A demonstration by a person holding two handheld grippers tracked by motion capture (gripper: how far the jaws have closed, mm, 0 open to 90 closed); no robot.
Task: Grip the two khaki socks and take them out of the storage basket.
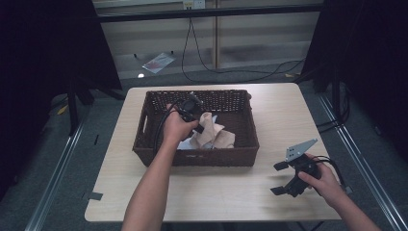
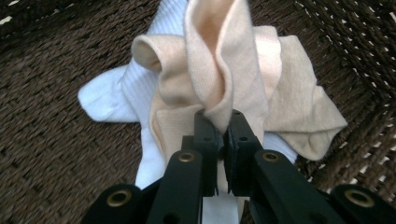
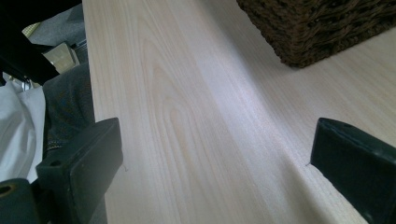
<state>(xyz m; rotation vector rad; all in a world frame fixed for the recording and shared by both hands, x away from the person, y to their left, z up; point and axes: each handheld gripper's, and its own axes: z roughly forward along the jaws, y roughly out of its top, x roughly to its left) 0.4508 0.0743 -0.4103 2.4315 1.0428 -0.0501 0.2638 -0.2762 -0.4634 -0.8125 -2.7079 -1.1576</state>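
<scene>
Now my left gripper [image 2: 223, 128] pinches the beige sock [image 2: 233, 70] inside the far wicker basket [image 1: 144, 122]; right gripper [image 1: 281, 178] gapes over the near-right table [image 1: 216, 192]

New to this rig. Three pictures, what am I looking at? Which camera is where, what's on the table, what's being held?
No robot here: a person holds a hand-held two-jaw gripper in each hand. The high view looks down on the table from above the person's side. The other two pictures come from cameras riding on the grippers, looking along their black fingers.

On the table stands a dark woven basket with socks inside. The left gripper reaches into it; its own view shows its fingers pinched shut on a fold of a beige sock, with a white sock lying under it.

The right gripper is over bare table near the front right, fingers wide apart, holding nothing.
</scene>
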